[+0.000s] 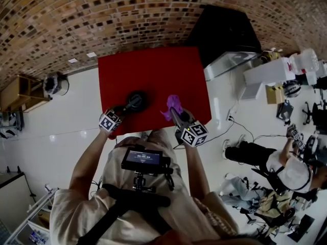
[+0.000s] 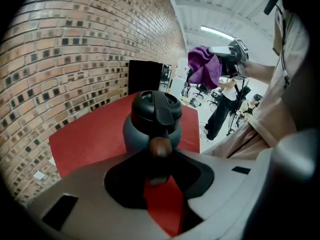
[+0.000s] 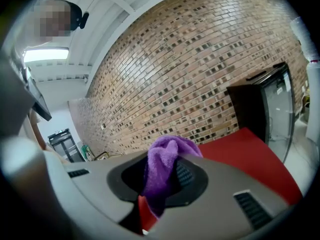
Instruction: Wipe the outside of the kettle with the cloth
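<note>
Holding one kettle (image 2: 150,121), left gripper (image 2: 160,164); holding one cloth (image 3: 167,156), right gripper (image 3: 161,186).

Your left gripper (image 1: 124,109) tips down and forward, its fingers (image 2: 123,182) clamped on the wooden end of the kettle handle (image 2: 160,148). Your right gripper (image 1: 174,114) is near it, pointing ahead at a shallower angle, fingers (image 3: 188,177) pinched on the purple cloth (image 3: 167,156), which bunches above them. Your left forearm (image 1: 90,157) and right forearm (image 1: 197,170) are bare, both stretched out ahead, marker cubes facing up.
</note>
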The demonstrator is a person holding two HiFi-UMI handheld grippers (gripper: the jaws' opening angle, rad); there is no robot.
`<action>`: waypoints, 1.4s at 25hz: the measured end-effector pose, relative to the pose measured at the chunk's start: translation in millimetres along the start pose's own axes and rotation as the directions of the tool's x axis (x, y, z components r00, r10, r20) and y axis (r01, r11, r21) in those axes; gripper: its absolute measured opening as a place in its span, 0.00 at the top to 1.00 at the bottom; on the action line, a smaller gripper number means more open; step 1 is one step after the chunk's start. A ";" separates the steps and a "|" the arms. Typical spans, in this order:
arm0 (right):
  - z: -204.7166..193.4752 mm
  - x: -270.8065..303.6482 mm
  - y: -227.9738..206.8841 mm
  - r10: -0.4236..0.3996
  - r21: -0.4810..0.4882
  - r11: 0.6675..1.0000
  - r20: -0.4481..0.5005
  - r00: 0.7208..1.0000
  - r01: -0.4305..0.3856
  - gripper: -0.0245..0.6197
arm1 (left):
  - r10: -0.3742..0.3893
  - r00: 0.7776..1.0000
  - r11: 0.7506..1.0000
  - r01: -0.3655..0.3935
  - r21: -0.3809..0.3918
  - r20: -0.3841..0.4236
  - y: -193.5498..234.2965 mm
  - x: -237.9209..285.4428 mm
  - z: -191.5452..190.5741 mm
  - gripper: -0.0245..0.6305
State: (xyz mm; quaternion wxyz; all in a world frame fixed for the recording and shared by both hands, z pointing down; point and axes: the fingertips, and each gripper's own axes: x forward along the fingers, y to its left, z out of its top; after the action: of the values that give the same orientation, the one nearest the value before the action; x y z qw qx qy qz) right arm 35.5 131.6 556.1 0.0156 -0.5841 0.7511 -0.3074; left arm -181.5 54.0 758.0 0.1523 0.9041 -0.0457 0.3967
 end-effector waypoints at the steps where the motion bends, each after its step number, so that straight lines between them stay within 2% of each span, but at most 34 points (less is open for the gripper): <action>1: 0.6 0.6 -1.7 -0.005 0.002 1.000 0.002 1.000 0.005 0.83 | -0.017 1.000 1.000 0.017 0.002 -0.017 -3.1 1.2 1.2 0.78; 3: 3.6 2.2 -7.0 -0.014 0.008 1.000 0.008 1.000 0.014 0.83 | -0.047 0.999 0.998 0.046 -0.044 -0.007 -6.5 1.4 15.8 0.78; 6: 6.3 2.9 -17.0 -0.022 0.022 1.000 0.008 1.000 0.022 0.83 | -0.054 0.995 0.976 0.070 -0.205 0.083 2.4 2.0 41.3 0.79; 9: 6.2 4.9 -28.4 -0.020 0.041 0.999 -0.004 1.000 0.020 0.83 | -0.051 0.983 0.911 0.118 -0.394 0.176 17.9 2.2 55.7 0.79; 11: 5.6 8.3 -37.3 -0.013 0.052 0.999 -0.017 1.000 0.014 0.83 | -0.055 0.974 0.864 0.157 -0.479 0.220 22.3 4.3 60.7 0.79; 14: 6.7 20.2 -46.3 0.002 0.038 0.999 -0.055 0.998 0.000 0.83 | -0.057 0.968 0.825 0.183 -0.534 0.243 21.4 7.1 64.1 0.79; 20: 0.2 62.4 -37.7 0.068 -0.089 0.992 -0.197 0.978 -0.087 0.83 | -0.046 0.951 0.730 0.241 -0.640 0.305 8.5 11.9 74.2 0.78; 22: 2.8 74.4 -35.6 0.098 -0.096 0.988 -0.216 0.971 -0.121 0.83 | -0.054 0.942 0.733 0.262 -0.627 0.331 -1.0 7.5 87.3 0.78; 25: 22.3 88.1 -49.2 0.142 -0.054 0.987 -0.187 0.972 -0.154 0.83 | -0.093 0.917 0.782 0.309 -0.541 0.389 -18.5 -20.4 127.4 0.78; 26: 32.3 91.2 -56.5 0.171 -0.022 0.984 -0.167 0.971 -0.177 0.83 | -0.116 0.900 0.800 0.335 -0.498 0.420 -24.9 -34.8 142.5 0.78; 28: 56.5 96.8 -67.7 0.275 0.073 0.961 -0.120 0.954 -0.267 0.83 | -0.182 0.852 0.828 0.402 -0.391 0.490 -37.8 -66.0 168.2 0.78; 30: 82.4 107.4 -70.0 0.422 0.183 0.897 -0.081 0.903 -0.402 0.83 | -0.266 0.791 0.854 0.458 -0.246 0.550 -52.0 -102.9 203.2 0.78; 31: 90.3 116.5 -70.0 0.502 0.230 0.849 -0.072 0.862 -0.476 0.83 | -0.308 0.760 0.861 0.478 -0.172 0.572 -58.2 -121.0 220.3 0.78; 33: 108.7 136.6 -52.1 0.665 0.320 0.720 -0.061 0.745 -0.616 0.83 | -0.371 0.715 0.873 0.487 -0.041 0.593 -67.4 -154.1 249.3 0.78; 35: 130.4 157.3 -21.8 0.806 0.386 0.560 -0.048 0.590 -0.733 0.83 | -0.427 0.693 0.871 0.487 0.058 0.581 -78.1 -178.3 269.1 0.78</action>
State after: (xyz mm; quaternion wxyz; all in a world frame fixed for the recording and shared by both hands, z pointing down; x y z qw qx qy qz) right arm 54.4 -68.5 513.6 0.1624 -0.1456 0.8657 -0.4506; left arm -97.8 37.5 437.0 0.2701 0.9543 0.1169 0.0508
